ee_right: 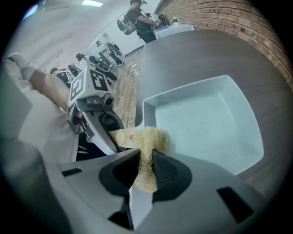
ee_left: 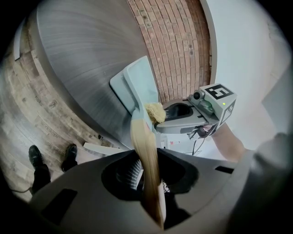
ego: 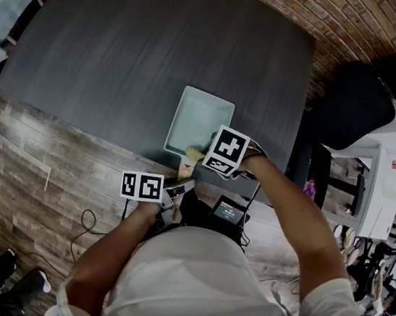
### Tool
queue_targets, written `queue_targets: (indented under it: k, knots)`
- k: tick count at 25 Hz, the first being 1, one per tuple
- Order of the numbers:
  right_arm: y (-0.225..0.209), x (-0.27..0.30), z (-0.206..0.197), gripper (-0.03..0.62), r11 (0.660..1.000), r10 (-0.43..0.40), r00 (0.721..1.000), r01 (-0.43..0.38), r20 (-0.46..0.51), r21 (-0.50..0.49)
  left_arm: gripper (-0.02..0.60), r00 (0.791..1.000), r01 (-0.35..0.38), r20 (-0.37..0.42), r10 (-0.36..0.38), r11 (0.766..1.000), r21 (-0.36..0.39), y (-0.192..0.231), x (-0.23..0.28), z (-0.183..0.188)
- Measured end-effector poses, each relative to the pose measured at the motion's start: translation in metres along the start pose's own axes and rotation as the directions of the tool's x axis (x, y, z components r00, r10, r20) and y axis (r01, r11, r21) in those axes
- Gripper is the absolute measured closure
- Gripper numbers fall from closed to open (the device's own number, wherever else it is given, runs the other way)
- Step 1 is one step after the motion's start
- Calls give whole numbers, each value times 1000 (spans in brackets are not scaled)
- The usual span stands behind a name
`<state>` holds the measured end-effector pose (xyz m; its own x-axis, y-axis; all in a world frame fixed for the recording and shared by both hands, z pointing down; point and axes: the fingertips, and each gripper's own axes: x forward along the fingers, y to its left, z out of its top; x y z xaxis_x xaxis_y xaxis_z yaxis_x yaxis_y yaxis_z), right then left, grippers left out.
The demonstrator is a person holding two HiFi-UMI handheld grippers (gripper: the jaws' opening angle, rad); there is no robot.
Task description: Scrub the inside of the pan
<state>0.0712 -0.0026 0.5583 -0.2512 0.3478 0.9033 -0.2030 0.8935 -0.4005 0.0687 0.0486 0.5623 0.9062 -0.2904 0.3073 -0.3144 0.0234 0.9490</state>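
A pale blue-grey square pan (ego: 200, 119) sits on the dark table (ego: 124, 56) near its front edge. Its light wooden handle (ee_left: 144, 153) runs back between the jaws of my left gripper (ee_left: 149, 171), which is shut on it. My right gripper (ee_right: 145, 167) is shut on a yellowish fibrous scrubber (ee_right: 149, 140), held at the pan's near rim beside the handle joint. In the right gripper view the pan (ee_right: 206, 119) shows an empty, smooth inside. The left gripper view has the scrubber (ee_left: 154, 111) against the pan (ee_left: 137, 84) edge, with the right gripper (ee_left: 201, 109) behind it.
A brick wall (ego: 349, 21) runs behind the table. A dark chair (ego: 360, 96) stands at the right. The floor (ego: 25, 188) is wood plank, with a cable (ego: 90, 222) on it. People and equipment stand far off in the right gripper view.
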Motion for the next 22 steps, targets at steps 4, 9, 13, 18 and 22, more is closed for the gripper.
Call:
queue_targets:
  k: [4, 9, 13, 18, 22]
  knots:
    - [1, 2, 9, 517, 1000, 29, 999, -29, 17, 8, 483, 1000, 0, -9, 1, 1000, 10, -1, 1, 0]
    - [2, 5, 28, 516, 998, 61, 997, -61, 47, 2, 483, 1000, -2, -29, 3, 1000, 18, 0, 0, -1]
    - [4, 8, 47, 516, 996, 86, 994, -86, 69, -8, 482, 999, -1, -39, 2, 1000, 18, 0, 0, -1]
    - [4, 12, 64, 516, 997, 64, 992, -59, 110, -49, 482, 999, 5, -43, -4, 1000, 16, 0, 0, -1]
    - [3, 9, 64, 516, 998, 36, 981, -26, 189, -54, 483, 999, 8, -42, -7, 1000, 12, 0, -1, 0]
